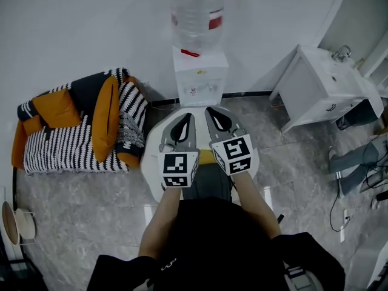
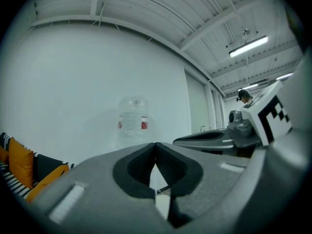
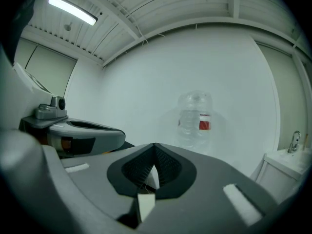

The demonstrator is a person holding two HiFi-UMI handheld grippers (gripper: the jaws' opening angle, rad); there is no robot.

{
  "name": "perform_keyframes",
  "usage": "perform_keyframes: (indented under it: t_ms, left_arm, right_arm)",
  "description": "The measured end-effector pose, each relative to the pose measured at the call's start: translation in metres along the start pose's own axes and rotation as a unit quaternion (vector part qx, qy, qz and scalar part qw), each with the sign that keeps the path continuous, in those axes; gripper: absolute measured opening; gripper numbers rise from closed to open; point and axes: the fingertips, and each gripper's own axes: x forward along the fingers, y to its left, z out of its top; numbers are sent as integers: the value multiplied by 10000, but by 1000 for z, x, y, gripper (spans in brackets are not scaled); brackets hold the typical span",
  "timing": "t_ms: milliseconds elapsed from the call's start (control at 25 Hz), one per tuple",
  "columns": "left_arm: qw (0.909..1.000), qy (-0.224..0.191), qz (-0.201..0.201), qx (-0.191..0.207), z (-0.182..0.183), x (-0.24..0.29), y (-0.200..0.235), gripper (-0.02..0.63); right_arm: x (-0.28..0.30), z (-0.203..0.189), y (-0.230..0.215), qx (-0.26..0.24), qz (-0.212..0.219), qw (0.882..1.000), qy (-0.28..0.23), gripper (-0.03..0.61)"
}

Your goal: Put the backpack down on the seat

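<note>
Both grippers are held level, side by side, over a round white seat [image 1: 153, 162]. On that seat, mostly hidden under the grippers and forearms, lies a dark grey thing [image 1: 206, 185] with a yellow patch [image 1: 207, 157]; it looks like the backpack. My left gripper [image 1: 185, 117] [image 2: 155, 146] is shut with nothing between its pads. The right gripper [image 1: 213, 111] [image 3: 155, 148] is shut too and holds nothing. Each shows in the other's view, the right gripper [image 2: 209, 139] beside the left and the left gripper [image 3: 83, 133] beside the right. Neither touches the grey thing.
A white water dispenser [image 1: 200, 79] with a clear bottle [image 1: 197, 14] [image 2: 132, 121] [image 3: 195, 117] stands against the wall ahead. A striped sofa with orange cushions [image 1: 79, 129] is at the left. A white sink cabinet [image 1: 330, 86] and cables [image 1: 357, 168] are at the right.
</note>
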Motion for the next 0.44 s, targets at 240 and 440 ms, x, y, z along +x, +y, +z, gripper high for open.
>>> perform_keyframes:
  t_ms: [240, 440]
  left_arm:
    - [10000, 32, 8, -23, -5, 5, 7, 0]
    - [10000, 63, 3, -24, -12, 13, 12, 0]
  right_arm:
    - [9, 2, 2, 5, 105, 9999, -33, 6]
    - [19, 0, 2, -78, 145, 9999, -35, 6]
